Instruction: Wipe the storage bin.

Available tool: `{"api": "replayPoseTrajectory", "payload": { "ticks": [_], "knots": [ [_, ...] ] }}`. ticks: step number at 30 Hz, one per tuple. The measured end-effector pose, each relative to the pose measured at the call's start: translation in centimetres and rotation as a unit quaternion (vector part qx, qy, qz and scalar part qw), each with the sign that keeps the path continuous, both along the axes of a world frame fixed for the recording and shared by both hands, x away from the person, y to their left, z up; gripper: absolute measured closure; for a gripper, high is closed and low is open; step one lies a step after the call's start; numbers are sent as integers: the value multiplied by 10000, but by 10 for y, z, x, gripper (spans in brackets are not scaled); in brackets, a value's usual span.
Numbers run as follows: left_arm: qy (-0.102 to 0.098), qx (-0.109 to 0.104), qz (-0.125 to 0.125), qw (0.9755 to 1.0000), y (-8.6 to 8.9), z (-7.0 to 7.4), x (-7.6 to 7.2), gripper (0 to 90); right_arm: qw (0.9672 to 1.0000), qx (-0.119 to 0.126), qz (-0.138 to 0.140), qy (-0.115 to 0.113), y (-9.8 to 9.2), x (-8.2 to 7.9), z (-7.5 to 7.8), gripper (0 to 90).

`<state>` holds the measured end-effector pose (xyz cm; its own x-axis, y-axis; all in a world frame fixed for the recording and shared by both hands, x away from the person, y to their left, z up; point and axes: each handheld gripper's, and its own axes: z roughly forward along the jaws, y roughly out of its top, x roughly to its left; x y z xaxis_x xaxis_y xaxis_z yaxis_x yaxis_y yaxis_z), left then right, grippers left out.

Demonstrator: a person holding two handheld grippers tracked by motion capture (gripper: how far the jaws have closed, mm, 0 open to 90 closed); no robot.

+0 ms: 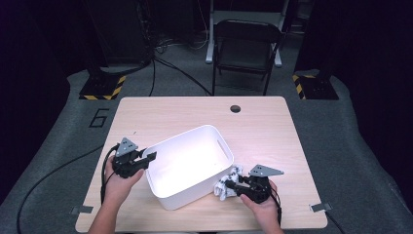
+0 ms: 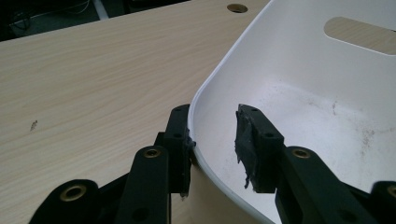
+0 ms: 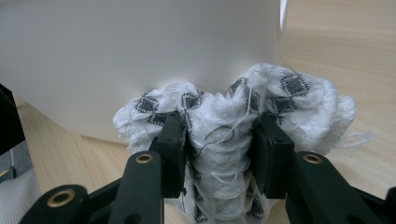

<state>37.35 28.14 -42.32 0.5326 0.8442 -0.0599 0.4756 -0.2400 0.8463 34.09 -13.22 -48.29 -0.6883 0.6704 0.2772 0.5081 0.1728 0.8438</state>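
Sitting near the front edge of the tabletop (image 1: 263, 117), roughly in the middle and turned at an angle, is a white bin (image 1: 187, 165) with a handle slot in one wall. The left gripper (image 1: 150, 158) is at the bin's left corner, and the left gripper view has its jaws straddling the rim there: one outside right up against the wall, the other inside with a gap between it and the wall, so they're apart and not really pinching it. Over by the bin's right front side, the right gripper (image 1: 229, 187) has its jaws clamped on a bunched-up white cloth (image 3: 233, 116) with a dark pattern. The cloth is resting on the tabletop and pressed against the outside of the bin's wall, close to the front right part of the table. Both hands come in from the front edge.
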Motion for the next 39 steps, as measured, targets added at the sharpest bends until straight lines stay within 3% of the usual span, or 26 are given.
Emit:
{"api": "replayPoseTrajectory", "payload": {
  "ticks": [4, 8, 11, 17, 27, 33, 39],
  "knots": [
    [4, -18, -45, 10000, -1, 0, -3, 660, 9988, 143, -65, -454, -5, -6, 26, 620],
    [-40, 36, -95, 9999, -5, 0, -6, 660, 9972, 274, -101, -686, -9, -8, 39, 631],
    [9, 21, -102, 9999, -5, 1, -8, 673, 9977, 417, -36, -541, -12, -5, 33, 630],
    [16, 62, -108, 9999, -7, 1, -11, 673, 9991, 189, -37, -377, -13, -3, 18, 633],
    [33, 109, -149, 9998, -8, 3, -13, 661, 9997, -47, -40, 256, -9, 6, -8, 618],
    [54, 156, -187, 9997, -9, 7, -14, 696, 9987, -364, -24, 343, -5, 9, -16, 619],
    [152, 102, -216, 9996, -7, 5, -13, 696, 9991, -275, -80, 322, -7, 9, -15, 620]
  ]
}}
